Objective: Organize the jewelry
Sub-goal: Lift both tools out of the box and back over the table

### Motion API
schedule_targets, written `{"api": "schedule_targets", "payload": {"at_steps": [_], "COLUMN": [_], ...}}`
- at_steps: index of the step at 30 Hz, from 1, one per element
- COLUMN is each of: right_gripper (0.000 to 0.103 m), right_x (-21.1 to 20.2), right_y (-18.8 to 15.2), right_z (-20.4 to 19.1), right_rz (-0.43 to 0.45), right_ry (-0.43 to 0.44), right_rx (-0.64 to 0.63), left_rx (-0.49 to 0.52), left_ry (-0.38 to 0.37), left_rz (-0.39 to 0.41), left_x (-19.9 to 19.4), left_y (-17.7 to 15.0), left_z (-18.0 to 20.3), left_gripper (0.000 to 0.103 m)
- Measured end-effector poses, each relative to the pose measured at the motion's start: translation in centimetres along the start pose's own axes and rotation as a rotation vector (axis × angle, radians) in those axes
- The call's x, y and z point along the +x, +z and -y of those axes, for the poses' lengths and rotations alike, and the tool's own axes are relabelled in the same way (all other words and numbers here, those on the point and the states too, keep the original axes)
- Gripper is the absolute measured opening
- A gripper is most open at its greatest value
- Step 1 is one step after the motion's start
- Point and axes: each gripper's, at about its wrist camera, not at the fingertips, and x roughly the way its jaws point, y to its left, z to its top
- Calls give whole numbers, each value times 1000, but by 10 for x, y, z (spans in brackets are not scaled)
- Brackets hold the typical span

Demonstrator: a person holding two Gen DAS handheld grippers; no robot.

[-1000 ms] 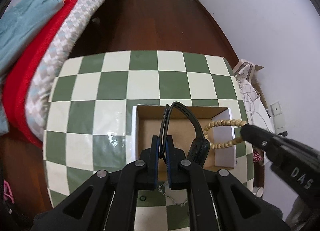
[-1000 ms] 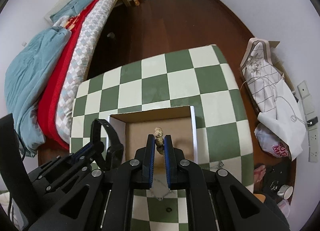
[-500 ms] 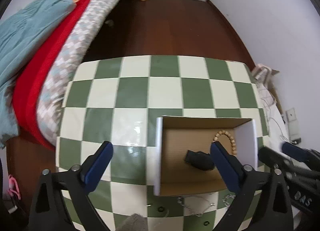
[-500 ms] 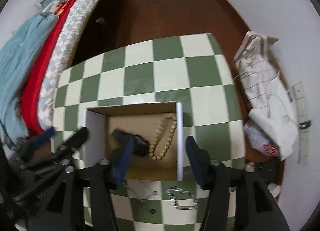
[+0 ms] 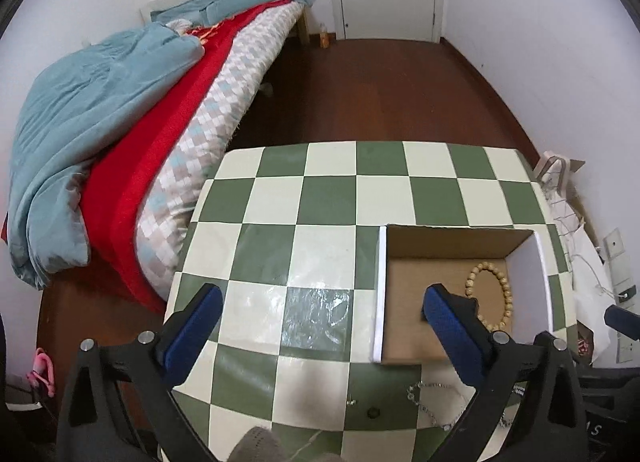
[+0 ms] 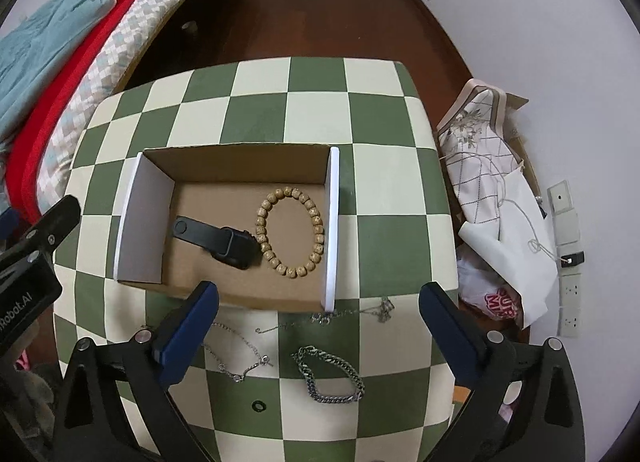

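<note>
Both claws, left claw [image 5: 320,316] and right claw [image 6: 318,312], gape wide above the cardboard box [image 6: 240,159] holding round wooden beads [image 6: 290,232].

Both cameras sit behind their own blue-padded black fingers [image 5: 452,322] [image 6: 188,328] and look steeply down over the green-and-cream checkered counter [image 5: 328,197] [image 6: 316,117] towards the white door at the far wall. The left view hangs over the counter's left part, with the open brown cardboard box [image 5: 404,282] at its right. The right view faces that box [image 6: 216,278] squarely, close above. Both share the box, the counter, and the bed with red and blue covers [image 5: 132,133] [image 6: 60,49].
</note>
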Motion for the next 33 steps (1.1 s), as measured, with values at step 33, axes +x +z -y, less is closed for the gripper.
{"api": "schedule_targets", "payload": {"at_steps": [33], "right_gripper": [101], "right_x": [-172], "right_y": [-134], "right_z": [10], "right_rz": [367], "right_ry": [28], "right_rx": [69], "left_rx": [-26], "left_ry": [65], "left_rz": [255], "left_x": [-156], "left_y": [-86], "left_z": [-32], "left_gripper": [103]}}
